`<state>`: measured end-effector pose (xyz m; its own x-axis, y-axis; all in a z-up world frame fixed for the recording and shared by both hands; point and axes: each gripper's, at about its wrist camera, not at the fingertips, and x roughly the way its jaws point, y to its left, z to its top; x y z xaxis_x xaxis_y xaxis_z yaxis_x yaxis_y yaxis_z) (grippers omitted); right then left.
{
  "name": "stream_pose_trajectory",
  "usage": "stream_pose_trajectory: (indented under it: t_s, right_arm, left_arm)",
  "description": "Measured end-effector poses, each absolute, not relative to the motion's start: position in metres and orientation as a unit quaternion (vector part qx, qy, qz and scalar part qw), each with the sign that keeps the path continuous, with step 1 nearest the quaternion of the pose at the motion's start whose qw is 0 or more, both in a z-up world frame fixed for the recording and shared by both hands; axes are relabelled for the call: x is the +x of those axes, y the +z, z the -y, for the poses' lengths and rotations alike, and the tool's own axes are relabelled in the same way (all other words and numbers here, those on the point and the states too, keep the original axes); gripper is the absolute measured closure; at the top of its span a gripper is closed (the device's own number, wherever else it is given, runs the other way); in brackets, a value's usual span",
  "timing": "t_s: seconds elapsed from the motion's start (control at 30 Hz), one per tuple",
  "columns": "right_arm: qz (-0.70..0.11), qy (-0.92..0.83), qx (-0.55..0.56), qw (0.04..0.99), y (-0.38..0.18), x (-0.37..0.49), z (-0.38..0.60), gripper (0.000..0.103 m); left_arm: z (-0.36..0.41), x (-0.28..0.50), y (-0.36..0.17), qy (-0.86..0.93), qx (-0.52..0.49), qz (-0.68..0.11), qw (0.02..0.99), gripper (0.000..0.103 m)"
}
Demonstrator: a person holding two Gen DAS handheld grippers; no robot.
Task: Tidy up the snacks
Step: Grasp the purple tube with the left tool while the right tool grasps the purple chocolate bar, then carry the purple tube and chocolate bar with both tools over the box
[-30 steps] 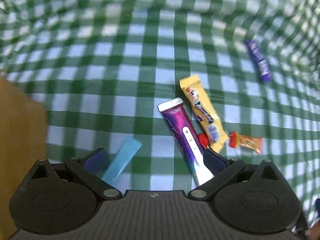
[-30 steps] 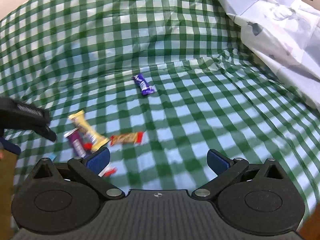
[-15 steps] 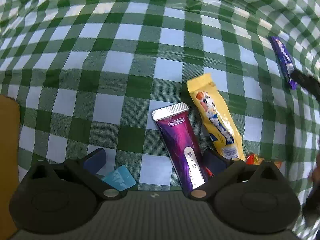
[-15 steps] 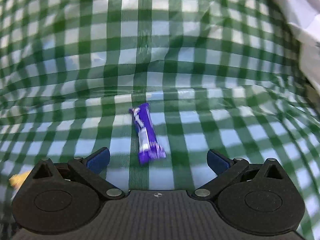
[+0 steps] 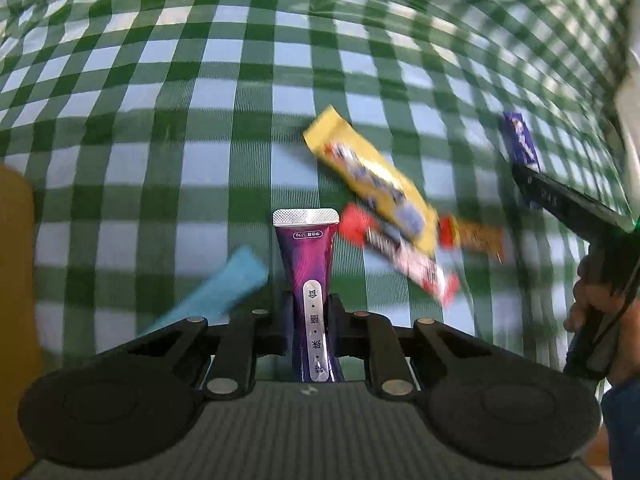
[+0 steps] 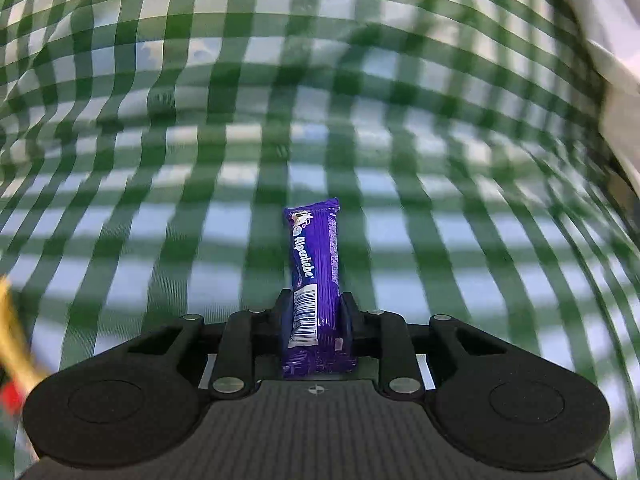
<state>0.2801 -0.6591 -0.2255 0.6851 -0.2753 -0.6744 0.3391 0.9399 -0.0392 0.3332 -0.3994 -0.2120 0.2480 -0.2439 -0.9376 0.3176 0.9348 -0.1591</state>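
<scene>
My left gripper (image 5: 308,312) points steeply down over the green checked cloth (image 5: 200,120). Its jaws are closing, with the pads pressing on a purple tube-shaped snack pack (image 5: 306,256) with a silver crimped end. That pack sticks straight out ahead between the fingers. My right gripper (image 6: 316,312) is also closing, and its pads clamp a purple Alpenliebe bar (image 6: 316,264) near the barcode end. The left wrist view shows that same bar (image 5: 520,144) at the far right. Loose on the cloth lie a yellow packet (image 5: 372,180), a red-and-white bar (image 5: 404,256), an orange candy (image 5: 476,236) and a blue packet (image 5: 216,292).
A wooden surface (image 5: 12,280) borders the cloth at the far left. A person's hand (image 5: 588,292) on the other tool's handle fills the right edge of the left wrist view. A white patterned cloth (image 6: 612,60) lies at the upper right of the right wrist view.
Both grippers went from wide open to clamped, the left on the purple tube pack, the right on the purple bar. The right gripper came in over that bar from farther away.
</scene>
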Motion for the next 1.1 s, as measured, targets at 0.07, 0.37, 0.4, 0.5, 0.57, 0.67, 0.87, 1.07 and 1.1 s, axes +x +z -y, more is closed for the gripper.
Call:
stream_pose_trajectory:
  t_s: [0.07,0.37,0.4,0.5,0.57,0.67,0.87,1.07,1.1]
  right_arm:
    - [-0.360,-0.177,0.051,0.915,-0.222,0.250,0.653,0.078]
    - [-0.317,-0.193,0.107,0.923,-0.176,0.135,0.603,0.078]
    - [-0.312,-0.191,0.117,0.923,-0.170,0.124,0.596,0.078]
    - [-0.297,-0.182,0.150,0.925,-0.149,0.088,0.563,0.078]
    - [-0.292,-0.168,0.161,0.928,-0.134,0.072,0.537,0.078]
    - [-0.283,-0.137,0.159,0.936,-0.111,0.051,0.499,0.078]
    - [-0.277,-0.058,0.156,0.946,-0.072,0.009,0.410,0.077]
    - [-0.279,0.017,0.138,0.950,-0.041,-0.020,0.326,0.077]
    - [-0.279,0.027,0.133,0.951,-0.037,-0.024,0.314,0.077]
  left_arm:
    - [0.391,0.317,-0.205,-0.193,0.034,-0.589,0.784,0.085]
    - [0.344,0.235,-0.133,-0.237,0.039,-0.549,0.801,0.085]
    - [0.338,0.226,-0.123,-0.242,0.038,-0.543,0.804,0.085]
    - [0.318,0.198,-0.092,-0.250,0.041,-0.517,0.817,0.085]
    - [0.304,0.183,-0.075,-0.252,0.041,-0.503,0.826,0.085]
    - [0.271,0.156,-0.049,-0.246,0.035,-0.487,0.837,0.085]
    - [0.200,0.104,-0.015,-0.219,0.021,-0.465,0.857,0.085]
    - [0.124,0.063,0.001,-0.184,0.000,-0.452,0.873,0.085]
    - [0.113,0.059,0.002,-0.178,-0.004,-0.453,0.874,0.085]
